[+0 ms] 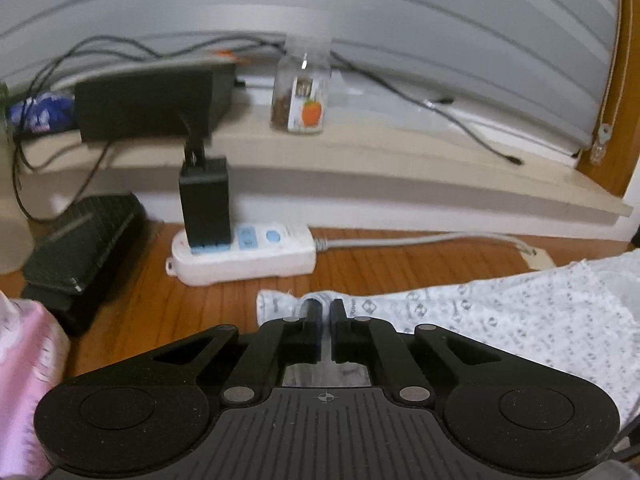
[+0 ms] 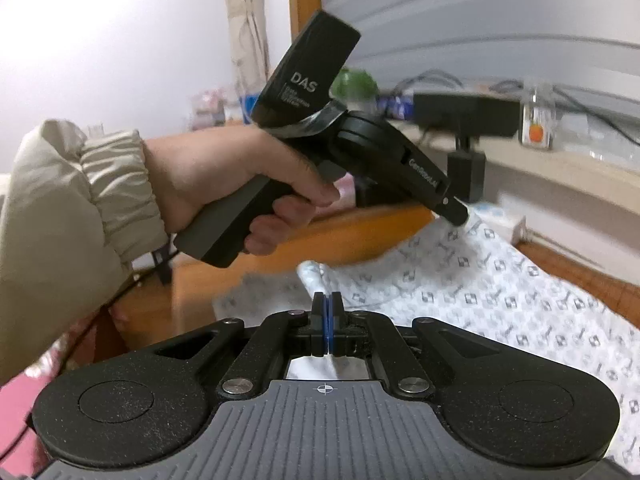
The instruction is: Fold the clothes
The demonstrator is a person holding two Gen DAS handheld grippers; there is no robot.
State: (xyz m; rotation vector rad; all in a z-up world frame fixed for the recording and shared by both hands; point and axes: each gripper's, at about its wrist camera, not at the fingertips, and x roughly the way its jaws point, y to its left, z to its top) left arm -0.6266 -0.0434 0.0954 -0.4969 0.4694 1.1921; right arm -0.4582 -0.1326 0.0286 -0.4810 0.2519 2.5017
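A white garment with a small grey print point(image 1: 500, 312) lies stretched over the wooden table point(image 1: 168, 304). My left gripper point(image 1: 326, 306) is shut on its edge, with a fold of cloth pinched between the fingertips. In the right wrist view the same garment point(image 2: 480, 280) spreads to the right. My right gripper point(image 2: 327, 300) is shut, its fingers pressed together at another edge of the garment; whether cloth is pinched there is hard to tell. The left gripper point(image 2: 458, 216), held by a hand, grips the garment's far corner and lifts it.
A white power strip point(image 1: 244, 252) with a black adapter point(image 1: 204, 204) lies just ahead of the left gripper. A black case point(image 1: 80, 248) is at left, pink cloth point(image 1: 24, 380) at lower left. A shelf holds a jar point(image 1: 300, 92), a black box point(image 1: 148, 100) and cables.
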